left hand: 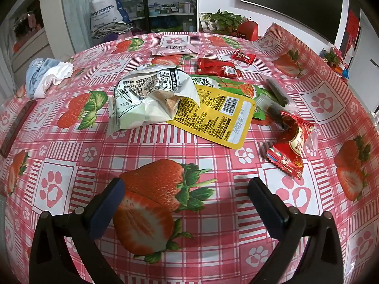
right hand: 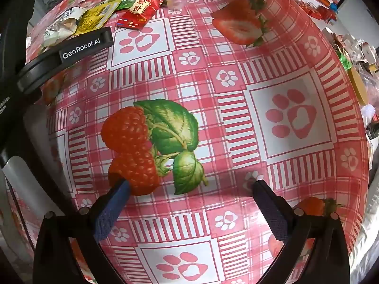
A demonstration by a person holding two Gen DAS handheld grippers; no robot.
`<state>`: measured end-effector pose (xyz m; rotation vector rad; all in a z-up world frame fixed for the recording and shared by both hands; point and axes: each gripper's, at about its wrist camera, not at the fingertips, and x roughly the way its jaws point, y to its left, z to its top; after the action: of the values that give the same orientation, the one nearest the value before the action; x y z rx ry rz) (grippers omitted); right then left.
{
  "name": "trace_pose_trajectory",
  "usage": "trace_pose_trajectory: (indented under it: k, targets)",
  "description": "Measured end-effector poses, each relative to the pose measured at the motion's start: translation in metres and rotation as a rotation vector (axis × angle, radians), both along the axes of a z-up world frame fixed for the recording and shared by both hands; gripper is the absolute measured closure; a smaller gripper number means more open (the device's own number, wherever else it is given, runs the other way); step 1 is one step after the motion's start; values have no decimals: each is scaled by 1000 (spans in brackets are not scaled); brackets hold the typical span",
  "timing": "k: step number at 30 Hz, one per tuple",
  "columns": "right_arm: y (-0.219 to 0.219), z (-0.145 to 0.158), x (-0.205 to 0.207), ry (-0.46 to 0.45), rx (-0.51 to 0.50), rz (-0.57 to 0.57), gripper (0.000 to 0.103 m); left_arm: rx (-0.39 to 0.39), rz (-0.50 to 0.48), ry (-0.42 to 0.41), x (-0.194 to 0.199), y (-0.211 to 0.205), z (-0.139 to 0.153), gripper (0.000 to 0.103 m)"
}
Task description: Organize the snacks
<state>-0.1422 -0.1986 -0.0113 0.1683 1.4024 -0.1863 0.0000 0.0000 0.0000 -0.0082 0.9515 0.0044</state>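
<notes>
Both my left hand-held gripper (left hand: 186,189) and right hand-held gripper (right hand: 190,188) hang spread and empty over the tabletop (left hand: 142,161), the snacks (left hand: 208,104) scattered beyond the left one.

Bright even light, soft shadows (fisheye-warped edges)

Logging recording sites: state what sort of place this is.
Probably a home living or dining room: a table under a strawberry-print tablecloth, a glass-door cabinet of boxed goods, a potted plant and a dark wall screen.
</notes>
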Motion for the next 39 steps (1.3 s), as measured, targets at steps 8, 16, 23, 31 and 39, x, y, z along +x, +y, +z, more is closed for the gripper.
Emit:
trace_pose_trajectory:
  k: [8, 16, 23, 31, 39]
  targets:
    - [-1, 0, 1, 4, 1, -1, 0, 0, 0, 0, 0, 0, 0, 0]
    - [-1, 0, 1, 8, 2, -4, 0, 0, 0, 0, 0, 0, 0, 0]
    - [0, -1, 1, -10, -4, 3, 0, 0, 0, 0, 0, 0, 0, 0]
    - [-1, 0, -2, -9, -6, 3, 0, 0, 0, 0, 0, 0, 0, 0]
    - [-2, -1, 3, 12, 0, 4, 0, 0, 0, 0, 0, 0, 0, 0]
